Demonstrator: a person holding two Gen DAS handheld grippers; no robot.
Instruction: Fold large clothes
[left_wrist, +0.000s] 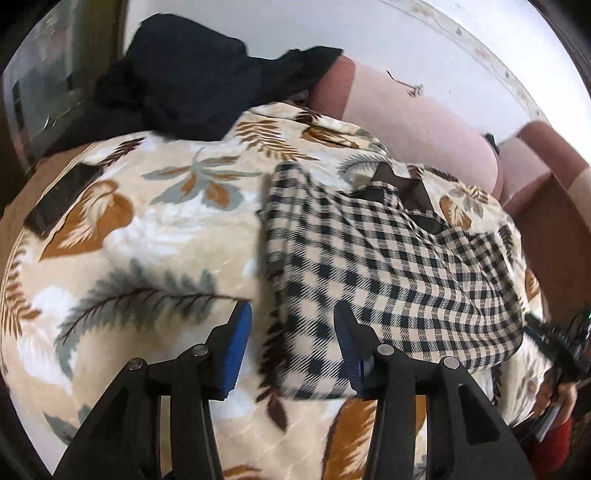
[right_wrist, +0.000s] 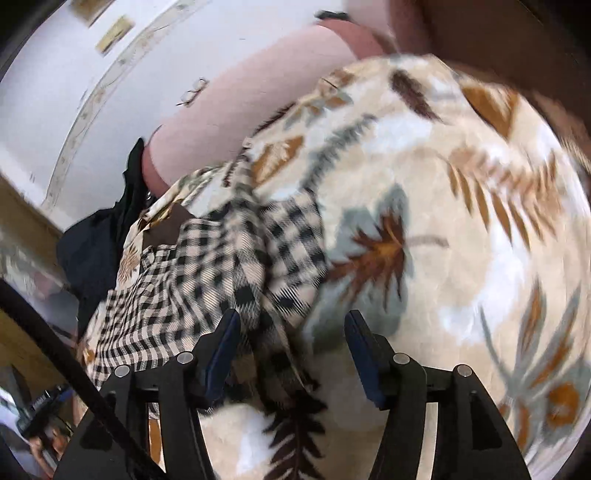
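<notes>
Left gripper (left_wrist: 291, 325): tilted down over bed, blue pads apart, nothing between; checked edge lies below the gap.
Right gripper (right_wrist: 291, 336): same downward tilt, jaws apart, empty.
Checked garment (left_wrist: 369, 258): black/cream woven gingham, part-folded, flat, brown collar at 1 o'clock.
Blanket (left_wrist: 147, 221): plush, cream w/ leaf print, covers bed.
Dark cloth (left_wrist: 177, 81): crumpled heap at 11 o'clock.
</notes>
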